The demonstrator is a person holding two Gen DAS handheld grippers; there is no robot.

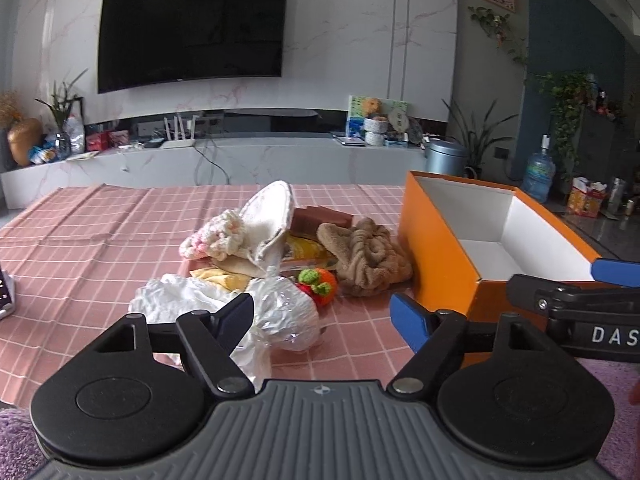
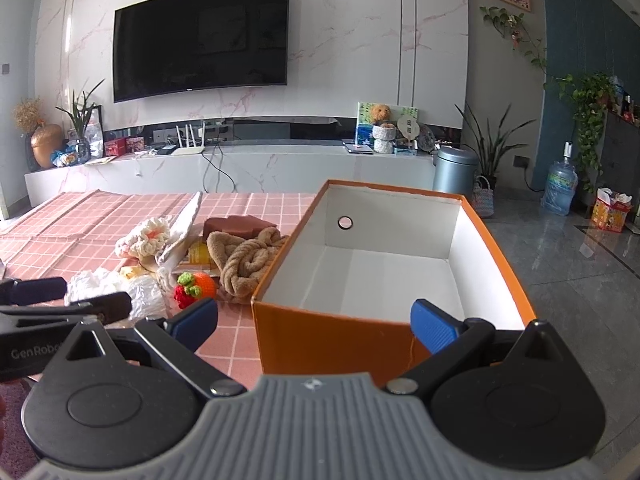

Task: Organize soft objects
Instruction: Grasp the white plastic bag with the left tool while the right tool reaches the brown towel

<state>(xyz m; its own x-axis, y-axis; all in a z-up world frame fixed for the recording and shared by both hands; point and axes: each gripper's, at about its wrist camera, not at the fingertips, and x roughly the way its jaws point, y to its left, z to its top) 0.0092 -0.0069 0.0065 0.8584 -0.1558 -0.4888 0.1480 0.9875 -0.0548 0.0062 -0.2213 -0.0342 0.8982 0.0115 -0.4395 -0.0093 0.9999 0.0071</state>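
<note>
A pile of soft things lies on the pink checked tablecloth (image 1: 80,240): a tan plush towel (image 1: 366,258), a pink-white crocheted piece (image 1: 214,236), a white cloth (image 1: 268,216), a crumpled white plastic bag (image 1: 224,304), a crocheted orange-and-strawberry toy (image 1: 318,282) and a brown block (image 1: 320,216). An empty orange box (image 1: 440,240) stands to their right; it fills the right wrist view (image 2: 360,332). My left gripper (image 1: 322,320) is open and empty, just short of the plastic bag. My right gripper (image 2: 314,322) is open and empty at the box's near wall.
A yellow packet (image 1: 304,252) lies under the pile. The right gripper's body (image 1: 580,312) sits close at the left gripper's right. A keyboard edge (image 1: 6,292) shows at the table's left. A TV wall and shelf stand beyond the table.
</note>
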